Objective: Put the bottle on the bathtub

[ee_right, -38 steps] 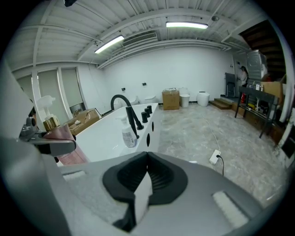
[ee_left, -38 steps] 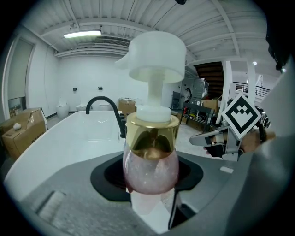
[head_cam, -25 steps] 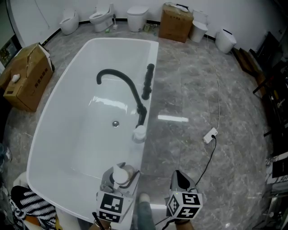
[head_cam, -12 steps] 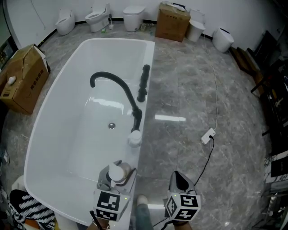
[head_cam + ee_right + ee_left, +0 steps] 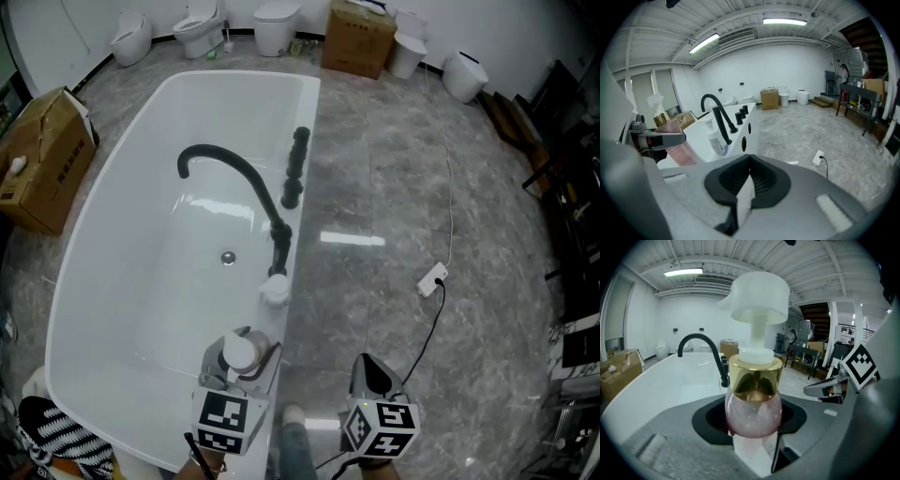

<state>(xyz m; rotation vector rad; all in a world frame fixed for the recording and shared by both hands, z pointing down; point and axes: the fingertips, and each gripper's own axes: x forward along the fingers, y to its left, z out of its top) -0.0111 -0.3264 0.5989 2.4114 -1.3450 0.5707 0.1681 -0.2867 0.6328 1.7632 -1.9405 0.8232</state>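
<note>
A pink pump bottle (image 5: 753,411) with a gold collar and a white pump head (image 5: 238,352) stands upright between the jaws of my left gripper (image 5: 240,364), which is shut on it. It hangs over the near right rim of the white bathtub (image 5: 302,122). In the right gripper view the same pink bottle (image 5: 676,151) shows at the left. My right gripper (image 5: 373,377) is over the grey floor beside the tub, its jaws shut (image 5: 747,180) with nothing in them.
A black faucet (image 5: 236,175) and black knobs (image 5: 297,159) rise from the tub's right rim, with a white bottle (image 5: 275,288) standing near them. Cardboard boxes (image 5: 42,155) (image 5: 361,42) and toilets (image 5: 202,28) line the walls. A power strip (image 5: 432,279) with cable lies on the floor.
The left gripper with the pink bottle has come a little nearer to the white bottle on the rim. The right gripper stays shut beside it.
</note>
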